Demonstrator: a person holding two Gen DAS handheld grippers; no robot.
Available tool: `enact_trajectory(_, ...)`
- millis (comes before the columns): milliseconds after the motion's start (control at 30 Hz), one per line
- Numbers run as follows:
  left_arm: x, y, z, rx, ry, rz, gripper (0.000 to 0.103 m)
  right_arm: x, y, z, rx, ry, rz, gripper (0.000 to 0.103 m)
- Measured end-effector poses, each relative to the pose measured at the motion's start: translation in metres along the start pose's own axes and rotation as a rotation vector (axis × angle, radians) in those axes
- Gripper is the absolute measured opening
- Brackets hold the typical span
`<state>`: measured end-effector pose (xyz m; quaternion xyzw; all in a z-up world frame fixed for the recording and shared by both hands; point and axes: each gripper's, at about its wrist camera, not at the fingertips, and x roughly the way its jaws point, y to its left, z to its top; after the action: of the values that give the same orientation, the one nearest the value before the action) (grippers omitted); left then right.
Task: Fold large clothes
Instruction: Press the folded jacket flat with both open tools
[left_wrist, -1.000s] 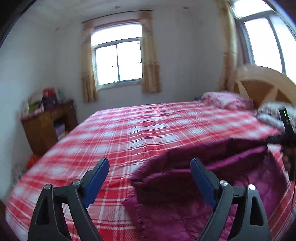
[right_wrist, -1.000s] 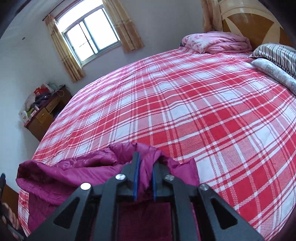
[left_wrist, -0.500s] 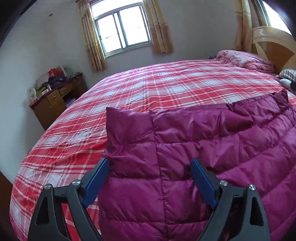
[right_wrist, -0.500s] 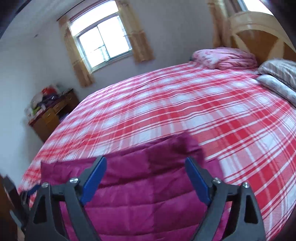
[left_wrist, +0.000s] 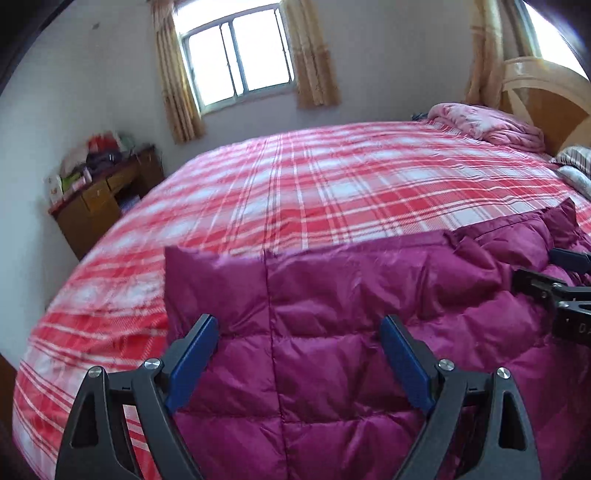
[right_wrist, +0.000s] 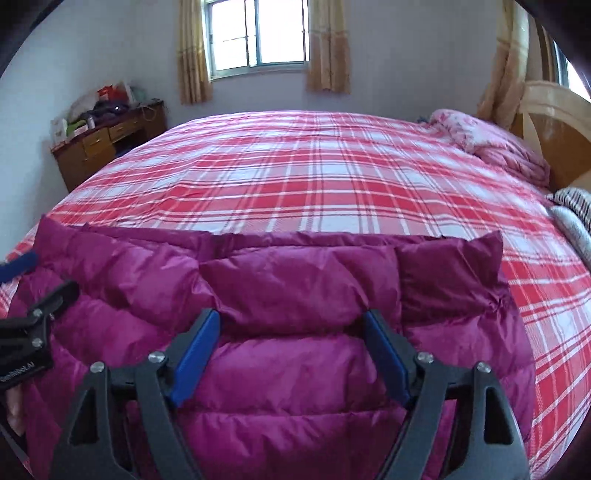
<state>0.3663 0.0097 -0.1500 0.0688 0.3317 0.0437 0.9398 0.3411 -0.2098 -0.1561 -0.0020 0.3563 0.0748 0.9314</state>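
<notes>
- Currently, the magenta down jacket (right_wrist: 303, 295) lies folded on the plaid bed (right_wrist: 314, 184) (near edge).
- Left hand-held gripper (left_wrist: 299, 354): jaws apart, gripping nothing.
- Right hand-held gripper (right_wrist: 291, 350): jaws wide but closing, pads clear of the fabric.

A bedroom in a home.

A wide bed (right_wrist: 314, 177) under a red-and-white plaid cover fills the room, with a curved wooden headboard (left_wrist: 546, 92), a rumpled pink blanket (left_wrist: 487, 125) and striped pillows (right_wrist: 574, 199) at its head. On the far wall a window (left_wrist: 236, 55) is flanked by short tan curtains (left_wrist: 173, 74). A cluttered wooden desk (right_wrist: 99, 144) with drawers stands in the corner.
</notes>
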Motion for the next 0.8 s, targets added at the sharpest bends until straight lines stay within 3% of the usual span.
enact_trajectory(800,0.046,0.007,-0.010,-0.069,0.130,-0.063,0.093,0.023,-0.004,-0.003,0.054,0.064,0.006,0.083)
